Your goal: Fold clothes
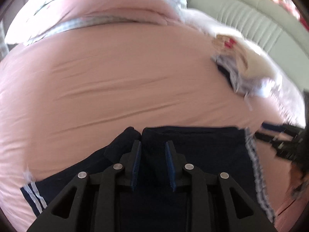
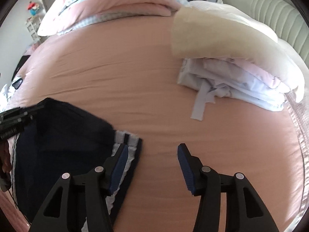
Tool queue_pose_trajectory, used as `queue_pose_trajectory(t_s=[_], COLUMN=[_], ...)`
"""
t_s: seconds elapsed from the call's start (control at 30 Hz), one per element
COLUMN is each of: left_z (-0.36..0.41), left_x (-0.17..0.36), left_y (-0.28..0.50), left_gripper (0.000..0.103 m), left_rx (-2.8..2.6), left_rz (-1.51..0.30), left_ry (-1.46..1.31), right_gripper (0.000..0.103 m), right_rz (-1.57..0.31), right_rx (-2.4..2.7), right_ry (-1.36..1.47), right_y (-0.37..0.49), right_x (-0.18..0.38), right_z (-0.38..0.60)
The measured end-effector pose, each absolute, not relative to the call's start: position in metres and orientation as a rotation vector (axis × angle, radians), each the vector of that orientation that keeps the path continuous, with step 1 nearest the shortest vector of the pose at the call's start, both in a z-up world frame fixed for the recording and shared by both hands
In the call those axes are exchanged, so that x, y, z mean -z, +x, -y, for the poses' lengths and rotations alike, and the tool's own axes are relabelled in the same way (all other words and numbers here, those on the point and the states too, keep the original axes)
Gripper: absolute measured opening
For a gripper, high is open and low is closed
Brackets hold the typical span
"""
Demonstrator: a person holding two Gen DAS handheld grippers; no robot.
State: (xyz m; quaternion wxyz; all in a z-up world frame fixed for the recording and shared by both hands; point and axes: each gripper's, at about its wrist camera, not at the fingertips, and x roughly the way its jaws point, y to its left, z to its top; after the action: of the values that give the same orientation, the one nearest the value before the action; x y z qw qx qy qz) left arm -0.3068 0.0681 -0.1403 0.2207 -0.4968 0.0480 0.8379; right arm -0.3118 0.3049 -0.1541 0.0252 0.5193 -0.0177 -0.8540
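Navy garment (image 2: 58, 135), white-striped at the hem, is spread on the pink bedsheet (image 2: 115, 67) near its front edge, well apart from the folded white pile (image 2: 231, 81) by the headboard side. Fabric is judged soft, light, limp; it is best taken at a corner or hem. Left gripper (image 1: 153, 162) is seen with fingers narrowly parted over a dark fold, not pinching. Right gripper (image 2: 152, 166) is spread wide beside the striped hem (image 2: 127, 141), nothing held.
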Motion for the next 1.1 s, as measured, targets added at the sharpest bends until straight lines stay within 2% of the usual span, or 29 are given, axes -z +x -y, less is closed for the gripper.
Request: queue_pose_trajectory(t_s=[0.13,0.23,0.3,0.43,0.5,0.57,0.7,0.77,0.87,0.93,1.0,1.07,1.1], left_z=[-0.071,-0.078,-0.086,-0.093,-0.082,-0.074,-0.072,-0.082,-0.088,-0.093,-0.096,-0.094,-0.093], left_x=[0.147,0.151,0.153,0.148,0.138,0.13,0.136,0.145,0.153,0.155,0.152,0.14,0.136], left_y=[-0.307,-0.312,-0.32,-0.332,-0.333,-0.329,-0.321,-0.324,-0.325,-0.326,-0.326,-0.323,-0.322], left_gripper=[0.023,0.023,0.023,0.023,0.023,0.023,0.024,0.024,0.024,0.021,0.01,0.008,0.007], left_rx=[-2.284,-2.313,-2.36,-2.465,-2.464,-2.413,-2.349,-2.327,-2.327,-2.349,-2.386,-2.444,-2.472], left_rz=[-0.159,-0.187,-0.233,-0.292,-0.214,-0.131,-0.19,-0.212,-0.243,-0.267,-0.262,-0.237,-0.232], left_ry=[-1.379,-1.354,-1.307,-1.243,-1.211,-1.213,-1.248,-1.267,-1.277,-1.281,-1.257,-1.182,-1.15], right_gripper=[0.052,0.052,0.052,0.052,0.052,0.054,0.054,0.056,0.056,0.047,0.028,0.012,0.009], right_rz=[0.081,-0.081,-0.116,0.008,0.059,0.225,0.483,0.471,0.334,0.251,0.205,0.237,0.239], right_rx=[2.541,2.564,2.616,2.727,2.791,2.734,2.529,2.497,2.538,2.534,2.537,2.534,2.553], right_ry=[1.617,1.633,1.617,1.631,1.635,1.606,1.615,1.64,1.604,1.571,1.533,1.491,1.473], right_y=[-0.31,-0.31,-0.313,-0.316,-0.313,-0.309,-0.307,-0.307,-0.296,-0.295,-0.295,-0.293,-0.292], right_x=[0.16,0.169,0.172,0.164,0.158,0.152,0.155,0.163,0.167,0.168,0.167,0.161,0.158], right_z=[-0.299,-0.282,-0.278,-0.295,-0.307,-0.32,-0.334,-0.328,-0.314,-0.299,-0.291,-0.287,-0.288])
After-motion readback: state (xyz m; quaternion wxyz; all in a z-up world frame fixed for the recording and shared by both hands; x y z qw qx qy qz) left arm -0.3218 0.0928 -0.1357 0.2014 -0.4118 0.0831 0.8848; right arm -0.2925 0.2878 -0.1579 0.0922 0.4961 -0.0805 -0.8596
